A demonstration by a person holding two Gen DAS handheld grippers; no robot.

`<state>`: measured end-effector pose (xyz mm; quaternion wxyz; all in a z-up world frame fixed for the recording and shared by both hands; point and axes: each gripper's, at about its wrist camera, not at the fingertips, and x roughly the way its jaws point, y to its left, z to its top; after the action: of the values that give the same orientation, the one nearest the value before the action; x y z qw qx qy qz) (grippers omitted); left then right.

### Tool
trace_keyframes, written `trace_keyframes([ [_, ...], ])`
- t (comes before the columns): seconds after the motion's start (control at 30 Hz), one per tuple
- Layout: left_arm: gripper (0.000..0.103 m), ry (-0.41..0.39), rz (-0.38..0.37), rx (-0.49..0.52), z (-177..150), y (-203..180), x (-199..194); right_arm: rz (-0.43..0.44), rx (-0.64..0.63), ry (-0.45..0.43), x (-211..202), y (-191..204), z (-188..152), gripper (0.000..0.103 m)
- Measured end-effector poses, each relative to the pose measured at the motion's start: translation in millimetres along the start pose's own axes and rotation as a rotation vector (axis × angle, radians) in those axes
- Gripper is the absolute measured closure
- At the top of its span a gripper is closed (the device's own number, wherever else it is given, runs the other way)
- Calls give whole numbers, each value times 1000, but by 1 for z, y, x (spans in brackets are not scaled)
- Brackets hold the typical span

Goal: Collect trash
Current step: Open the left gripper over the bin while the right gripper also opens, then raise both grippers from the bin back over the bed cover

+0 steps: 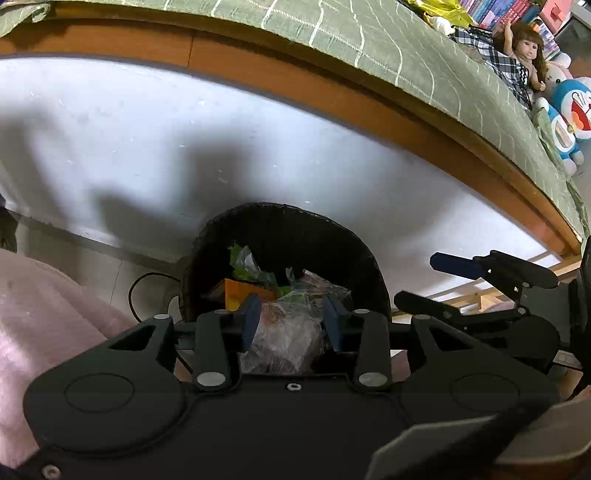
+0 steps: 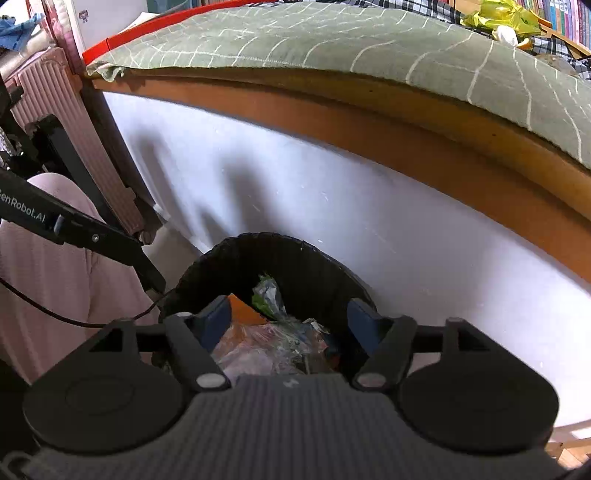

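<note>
A black trash bin (image 1: 332, 236) (image 2: 314, 254) stands on the floor against the bed's white side panel. Inside lie an orange piece (image 2: 242, 312), a green wrapper (image 1: 243, 264) and crumpled clear plastic (image 1: 288, 332) (image 2: 258, 350). My left gripper (image 1: 291, 319) hovers over the bin's near rim, its blue pads apart, with the clear plastic showing between them and seemingly resting in the bin. My right gripper (image 2: 290, 321) is open wide above the bin with nothing in it; its fingers (image 1: 458, 266) show on the right of the left wrist view. A yellow wrapper (image 2: 495, 13) and a white tissue (image 2: 506, 33) lie on the bed.
The bed has a green checked cover (image 2: 295, 40) and an orange wooden rail (image 1: 258, 70). A doll (image 1: 528, 48) and plush toys (image 1: 572, 107) sit at its far end. A pink suitcase (image 2: 55, 96) stands at left. A person's pink-clad leg (image 1: 44, 306) and a black cable (image 1: 136, 291) lie near the bin.
</note>
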<state>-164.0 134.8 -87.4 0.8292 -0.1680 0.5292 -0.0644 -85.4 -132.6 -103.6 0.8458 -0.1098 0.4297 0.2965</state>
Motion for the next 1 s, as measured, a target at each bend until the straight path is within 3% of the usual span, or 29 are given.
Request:
trace_keyframes([
  [0.33, 61, -32, -5, 15, 12, -11, -8, -26, -10, -29, -15, -5, 7, 13],
  [0.67, 57, -83, -25, 80, 23, -40, -32, -64, -21, -99, -53, -9, 13, 0],
  [1.0, 51, -194, -61, 144, 47, -76, -79, -83, -20, -249, -119, -20, 38, 0],
])
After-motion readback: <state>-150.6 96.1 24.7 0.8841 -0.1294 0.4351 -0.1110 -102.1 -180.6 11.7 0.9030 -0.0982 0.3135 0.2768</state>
